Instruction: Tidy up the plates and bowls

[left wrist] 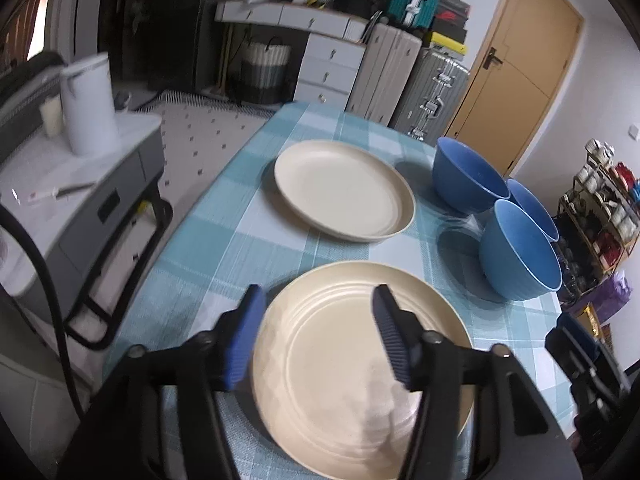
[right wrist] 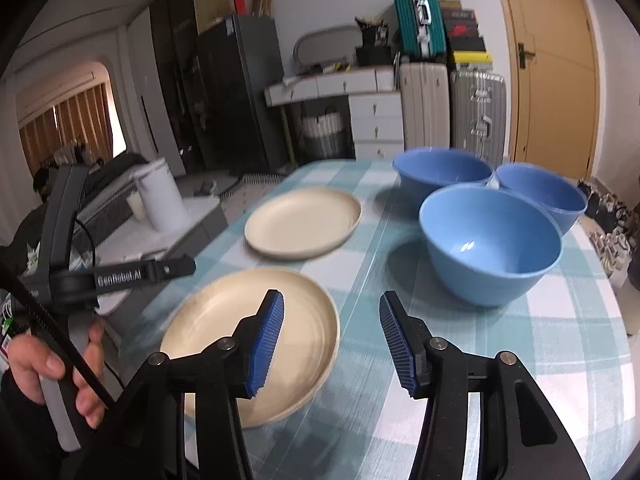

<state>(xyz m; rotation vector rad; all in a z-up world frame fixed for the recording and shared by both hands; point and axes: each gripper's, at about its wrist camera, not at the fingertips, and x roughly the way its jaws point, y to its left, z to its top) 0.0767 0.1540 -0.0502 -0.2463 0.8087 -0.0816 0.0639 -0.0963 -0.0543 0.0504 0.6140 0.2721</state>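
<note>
Nearest in the left wrist view, the left gripper (left wrist: 318,330) hangs released over the near plate (left wrist: 340,380), its blue ribbed fingers (left wrist: 242,340) spread wide with the plate's cream, ringed face showing between them. Whether they touch the plate cannot be told. This near plate lies flat on the tabletop (left wrist: 224,240), which wears a teal and white checked cloth.

In the right wrist view the right gripper (right wrist: 332,340) is likewise released, its jaws wide apart above bare cloth just right of the same near plate (right wrist: 248,344); its left finger (right wrist: 266,344) overlaps the plate's right rim in the picture. At the left edge a hand (right wrist: 52,372) grips the handle of the other tool.

Farther along sits the far plate (left wrist: 344,188), cream too, flat and apart from the near one; it also shows in the right view (right wrist: 302,222). To the right stand three blue bowls, upright and clustered: the nearest bowl (right wrist: 492,240), the far-left bowl (right wrist: 442,172) and the far-right bowl (right wrist: 540,196), close enough that their rims seem to touch or nearly so.

Off the tabletop to the left, a white kettle (left wrist: 90,104) stands on a grey cabinet (left wrist: 80,184). At the far wall are white drawers (right wrist: 376,120), suitcases (right wrist: 476,112) and a wooden door (right wrist: 556,68).
</note>
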